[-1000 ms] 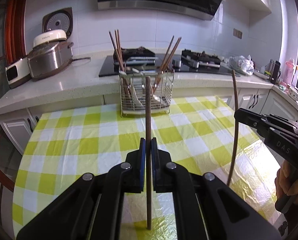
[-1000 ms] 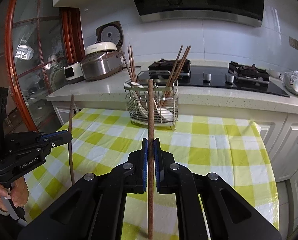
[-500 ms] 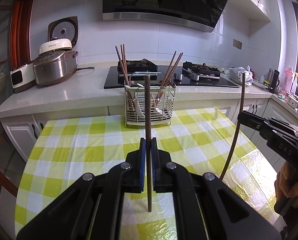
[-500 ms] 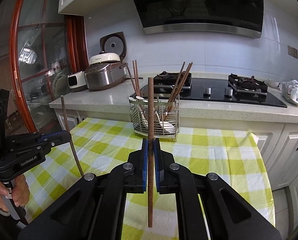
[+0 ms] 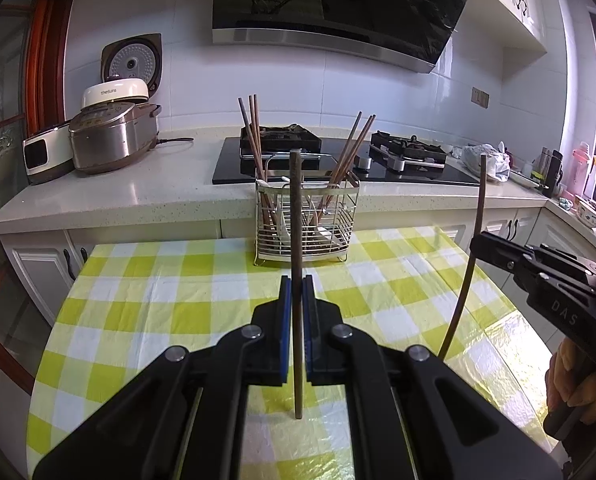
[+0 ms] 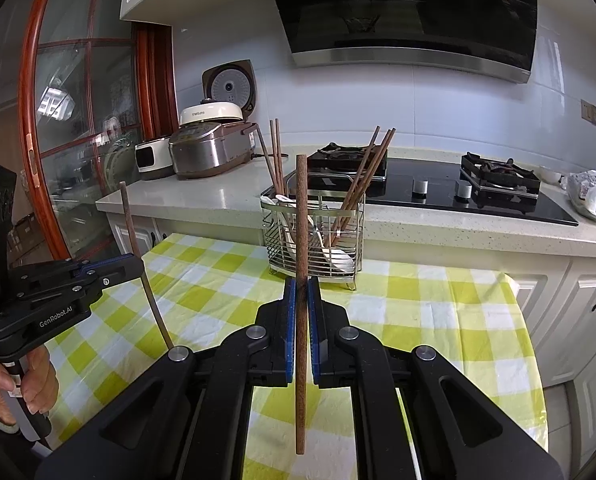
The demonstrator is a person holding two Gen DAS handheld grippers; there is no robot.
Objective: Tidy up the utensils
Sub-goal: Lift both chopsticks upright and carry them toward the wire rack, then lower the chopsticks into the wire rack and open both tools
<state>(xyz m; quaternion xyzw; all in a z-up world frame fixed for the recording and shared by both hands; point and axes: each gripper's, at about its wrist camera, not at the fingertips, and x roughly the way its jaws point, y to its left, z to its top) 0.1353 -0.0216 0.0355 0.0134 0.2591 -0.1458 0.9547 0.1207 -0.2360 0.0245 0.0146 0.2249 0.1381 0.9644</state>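
My left gripper (image 5: 297,292) is shut on a brown chopstick (image 5: 296,240), held upright above the table. My right gripper (image 6: 302,292) is shut on another brown chopstick (image 6: 301,240), also upright. A wire utensil rack (image 5: 307,220) stands at the table's far edge, with several chopsticks and white spoons in it; it also shows in the right wrist view (image 6: 314,236). Each gripper shows in the other's view: the right gripper (image 5: 478,242) at the right edge, the left gripper (image 6: 140,266) at the left edge.
The table has a yellow and white checked cloth (image 5: 170,304). Behind it runs a white counter (image 5: 138,192) with a rice cooker (image 5: 110,140), a black gas hob (image 5: 378,160) and a plastic bag (image 5: 486,160). A red-framed glass door (image 6: 78,120) is on the left.
Both grippers have risen and tipped up with their chopsticks still held. The rack and counter now sit lower in both views.
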